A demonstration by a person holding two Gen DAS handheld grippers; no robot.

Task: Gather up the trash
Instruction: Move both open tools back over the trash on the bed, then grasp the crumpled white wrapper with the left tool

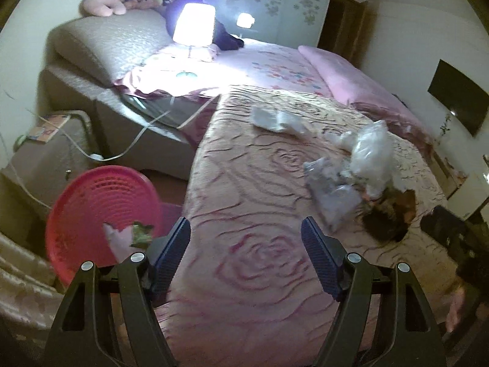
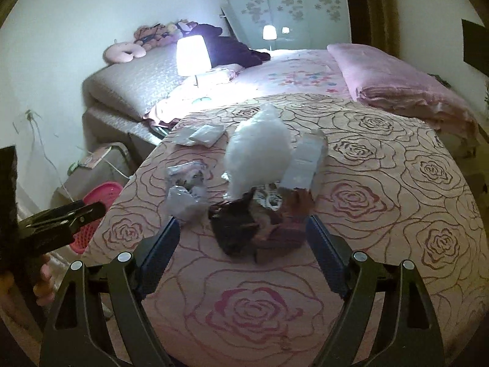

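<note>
A pile of trash lies on the rose-patterned bedspread (image 2: 382,183): a white plastic bag (image 2: 256,153), a dark brown wrapper (image 2: 235,229), a white box (image 2: 302,165), a clear crumpled bag (image 2: 183,202) and flat white packets (image 2: 204,134). The same pile shows in the left wrist view, with the white bag (image 1: 371,153) and clear bag (image 1: 331,195). A red basket (image 1: 101,214) beside the bed holds some scraps. My left gripper (image 1: 246,238) is open and empty over the bed's edge. My right gripper (image 2: 241,238) is open, its jaws either side of the dark wrapper.
A lit lamp (image 1: 194,24) stands on the bed near a grey headboard cushion (image 1: 116,42). A folded pink blanket (image 2: 397,88) lies at the far right. A grey nightstand (image 1: 39,165) with cables stands left of the basket. The left gripper's body (image 2: 61,223) shows at the left.
</note>
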